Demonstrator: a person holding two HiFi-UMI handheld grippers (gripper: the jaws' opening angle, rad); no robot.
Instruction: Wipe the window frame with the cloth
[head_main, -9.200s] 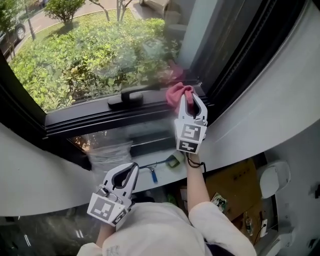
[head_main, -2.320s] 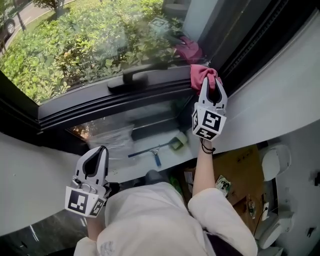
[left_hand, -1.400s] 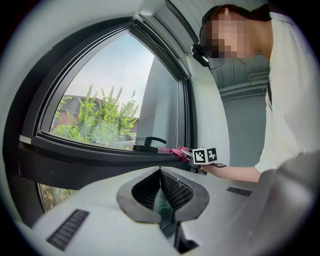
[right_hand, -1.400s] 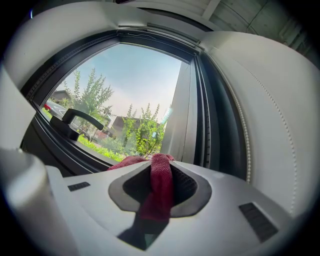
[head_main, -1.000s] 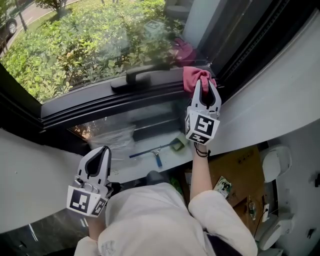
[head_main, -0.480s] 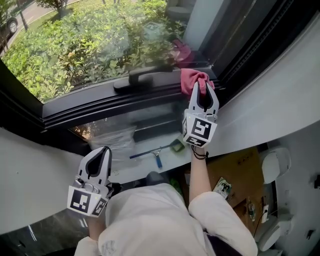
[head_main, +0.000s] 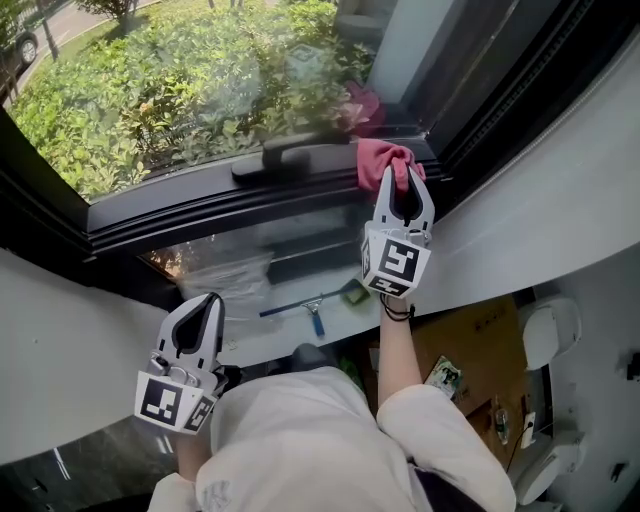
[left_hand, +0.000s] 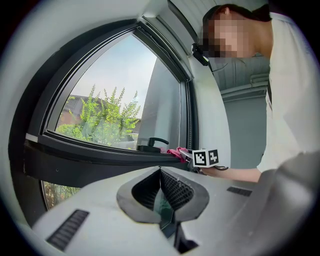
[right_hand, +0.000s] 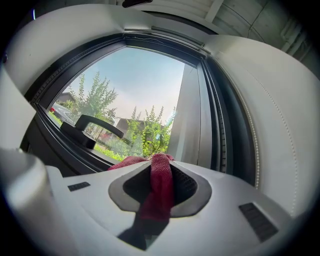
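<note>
R gripper (head_main: 404, 172) jaws clamp the red cloth (head_main: 378, 158), pressed on the window frame (head_main: 200, 205) just right of the handle (head_main: 285, 158). L gripper (head_main: 207, 302) jaws together, empty, well below handle. Risk: cloth may snag on handle & slip from jaws.

You are looking down on a garden outside and clutter below.
Leafy green bushes (head_main: 180, 90) are filling the view beyond the glass, a car (head_main: 14, 48) is sitting at the top left (only partly showing), and below you a blue-handled squeegee (head_main: 303, 307) is lying on a pale ledge (head_main: 262, 338) near crumpled clear plastic (head_main: 225, 275), with a cardboard box (head_main: 475, 362) resting lower right.
</note>
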